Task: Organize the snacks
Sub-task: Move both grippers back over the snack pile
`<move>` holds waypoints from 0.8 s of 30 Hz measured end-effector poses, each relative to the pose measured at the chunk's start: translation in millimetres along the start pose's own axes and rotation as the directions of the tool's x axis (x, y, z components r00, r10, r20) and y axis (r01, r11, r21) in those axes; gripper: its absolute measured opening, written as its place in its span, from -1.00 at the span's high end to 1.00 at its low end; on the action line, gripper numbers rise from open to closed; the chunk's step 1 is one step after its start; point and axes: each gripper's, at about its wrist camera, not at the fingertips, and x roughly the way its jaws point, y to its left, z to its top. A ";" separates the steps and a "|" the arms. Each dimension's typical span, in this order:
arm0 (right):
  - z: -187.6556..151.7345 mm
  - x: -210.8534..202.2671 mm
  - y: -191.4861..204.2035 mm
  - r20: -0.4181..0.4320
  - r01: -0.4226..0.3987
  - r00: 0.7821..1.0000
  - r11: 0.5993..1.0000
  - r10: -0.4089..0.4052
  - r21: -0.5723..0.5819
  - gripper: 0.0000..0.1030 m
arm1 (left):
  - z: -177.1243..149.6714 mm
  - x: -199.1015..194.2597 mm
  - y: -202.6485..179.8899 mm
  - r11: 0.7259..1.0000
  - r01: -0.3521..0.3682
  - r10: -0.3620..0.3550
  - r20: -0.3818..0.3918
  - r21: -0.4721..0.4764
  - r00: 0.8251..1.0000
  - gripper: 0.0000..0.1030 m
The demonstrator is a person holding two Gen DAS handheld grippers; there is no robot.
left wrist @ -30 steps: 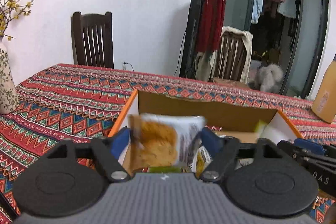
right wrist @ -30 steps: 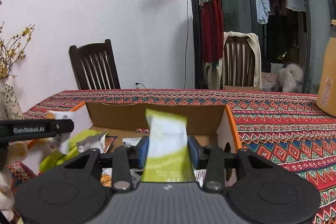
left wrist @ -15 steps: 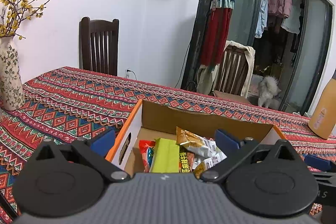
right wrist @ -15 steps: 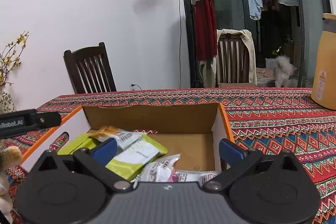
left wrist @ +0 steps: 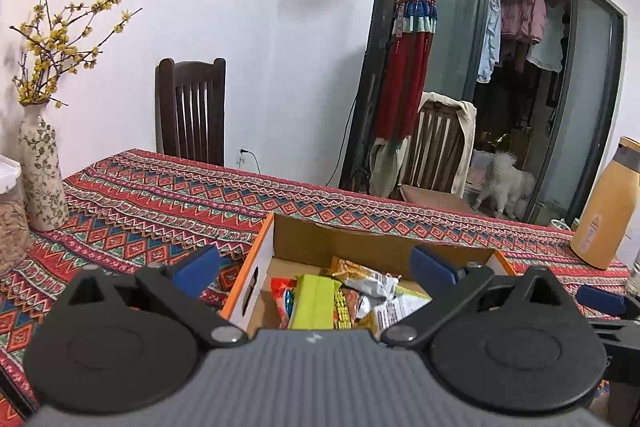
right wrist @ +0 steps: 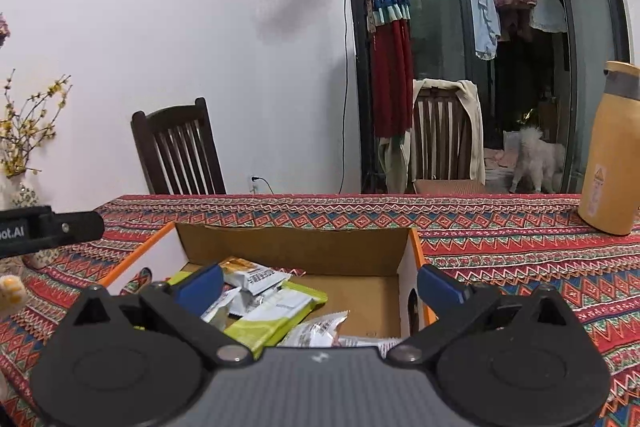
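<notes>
An open cardboard box (left wrist: 344, 239) with orange edges sits on the patterned tablecloth and holds several snack packets. In the left wrist view a lime green packet (left wrist: 314, 301) lies among orange and white ones. My left gripper (left wrist: 316, 267) is open and empty above the box's near left side. In the right wrist view the box (right wrist: 296, 247) holds a green-and-white packet (right wrist: 280, 313) and white packets (right wrist: 320, 329). My right gripper (right wrist: 320, 285) is open and empty above the box's near side. The left gripper's body (right wrist: 44, 227) shows at the left edge.
A flowered vase (left wrist: 42, 179) with yellow branches and a clear jar (left wrist: 10, 215) stand at the table's left. A tall orange bottle (left wrist: 604, 203) stands at the right, also in the right wrist view (right wrist: 612, 151). Chairs (left wrist: 192, 111) stand behind the table. A white dog (right wrist: 536, 159) stands beyond.
A second ago each gripper was shut on a snack packet over the box. Both opened, the packets dropped into the box, and both grippers have since risen and drawn back.
</notes>
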 end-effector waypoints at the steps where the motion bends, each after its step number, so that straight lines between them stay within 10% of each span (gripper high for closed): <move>1: -1.7 -4.9 0.2 -0.002 -0.001 1.000 1.000 0.001 0.001 -1.00 | -1.4 -3.9 1.6 1.000 0.004 -0.004 -0.003 0.000 1.000 -1.00; 24: -105.2 -85.1 -2.8 -0.164 -0.006 0.986 0.999 0.014 0.050 -1.00 | -99.3 -50.7 63.9 0.998 -0.005 0.016 -0.177 0.062 0.984 -1.00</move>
